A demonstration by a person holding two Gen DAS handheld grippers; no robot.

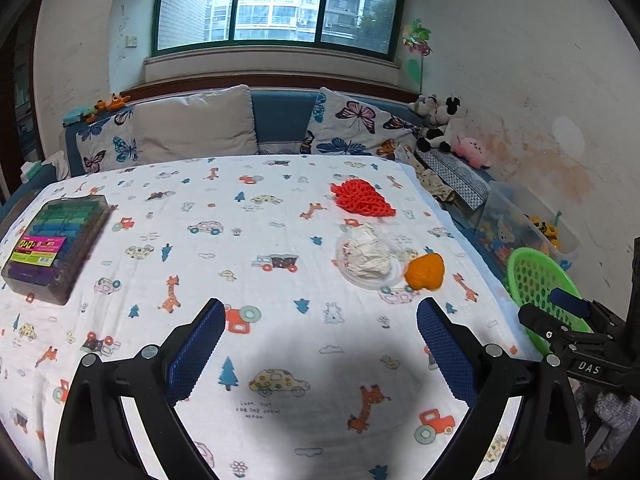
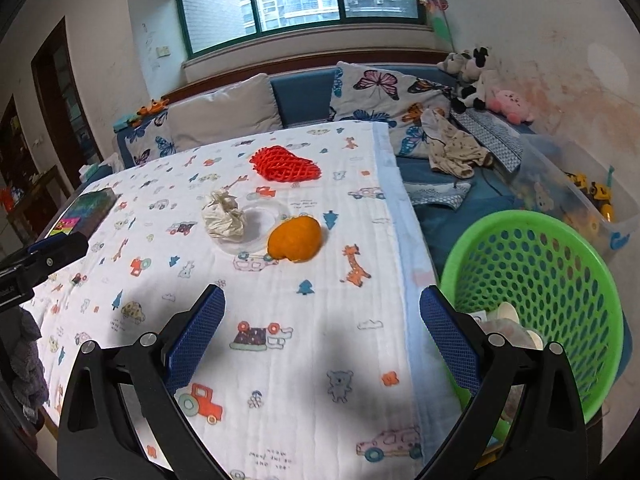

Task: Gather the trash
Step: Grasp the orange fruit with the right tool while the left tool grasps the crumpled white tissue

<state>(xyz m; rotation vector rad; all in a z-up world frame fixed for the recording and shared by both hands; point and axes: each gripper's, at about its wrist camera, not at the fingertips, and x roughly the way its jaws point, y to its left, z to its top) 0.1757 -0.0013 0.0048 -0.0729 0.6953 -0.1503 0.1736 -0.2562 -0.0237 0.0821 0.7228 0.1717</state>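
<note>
While both tools hang over the near edge of the desk, nothing is in their grip: the left tool [image 1: 320,344] has its blue pads spread wide over bare patterned cloth, and the right tool [image 2: 320,332] is spread just as wide, empty, at the near right corner.

Going left to right, a clear case of coloured markers [image 1: 56,240] sits at the left edge of the desk [image 1: 240,240]; it looks like a belonging, not trash. Right of centre, toward the far edge, lies a red foam fruit net [image 2: 286,164]. Nearer, a crumpled white tissue [image 2: 223,216] rests on a clear plastic lid [image 2: 266,220], and an orange peel [image 2: 295,238] sits just beside that lid, touching or nearly so. Off the right edge stands a green perforated basket [image 2: 560,264] with what seem to be paper cups [image 2: 508,316] already in it.

So 3 or 4 pieces look still uncollected. Risks from here:
- The peel is domed and may squirt out of the pads if pinched off centre.
- A pinch on the tissue could drag the light lid along, or snag the loose cloth and shift everything on it.
- The basket sits below the desk's right edge, so a release made too early could drop trash onto the sofa.
</note>
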